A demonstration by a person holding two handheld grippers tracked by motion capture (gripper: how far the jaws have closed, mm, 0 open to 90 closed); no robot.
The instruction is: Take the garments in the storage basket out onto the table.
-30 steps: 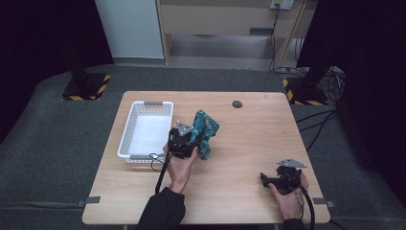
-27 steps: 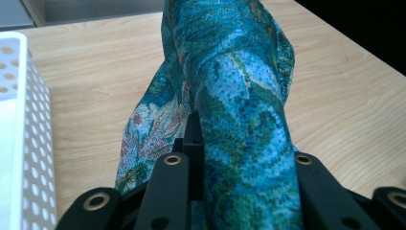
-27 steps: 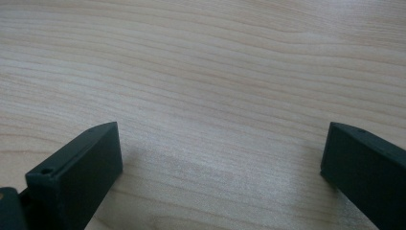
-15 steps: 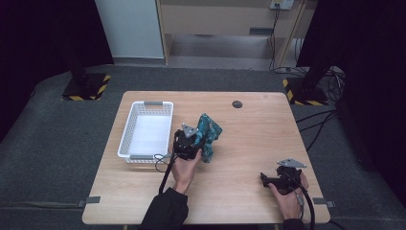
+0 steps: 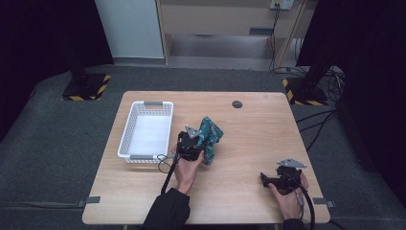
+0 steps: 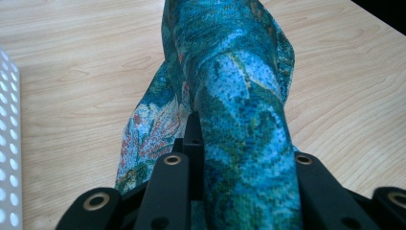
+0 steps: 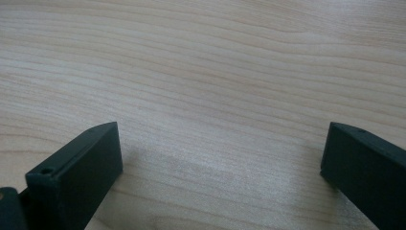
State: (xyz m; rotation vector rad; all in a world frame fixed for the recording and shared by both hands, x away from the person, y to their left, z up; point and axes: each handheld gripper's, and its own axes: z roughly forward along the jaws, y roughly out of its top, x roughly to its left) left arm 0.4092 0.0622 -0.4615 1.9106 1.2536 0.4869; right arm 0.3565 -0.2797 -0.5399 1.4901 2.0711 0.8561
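A teal patterned cloth (image 5: 210, 136) is bunched near the middle of the wooden table (image 5: 249, 139), just right of a white basket (image 5: 146, 129). My left gripper (image 5: 197, 143) is shut on the cloth; in the left gripper view the fabric (image 6: 239, 110) runs up between the black jaws and drapes away over the wood. My right gripper (image 5: 264, 178) rests near the table's front right, held low over the bare wood. In the right gripper view its jaws stand wide apart with nothing between them, and the right gripper (image 7: 220, 158) is open.
The white basket has perforated walls (image 6: 7, 143) and lies empty to the left of the cloth. A small dark round disc (image 5: 237, 104) sits near the table's far edge. Black stands with striped bases (image 5: 86, 88) flank the table on the floor.
My left gripper and the cloth have shifted slightly right and toward the front, away from the basket. The right gripper has stayed in place.
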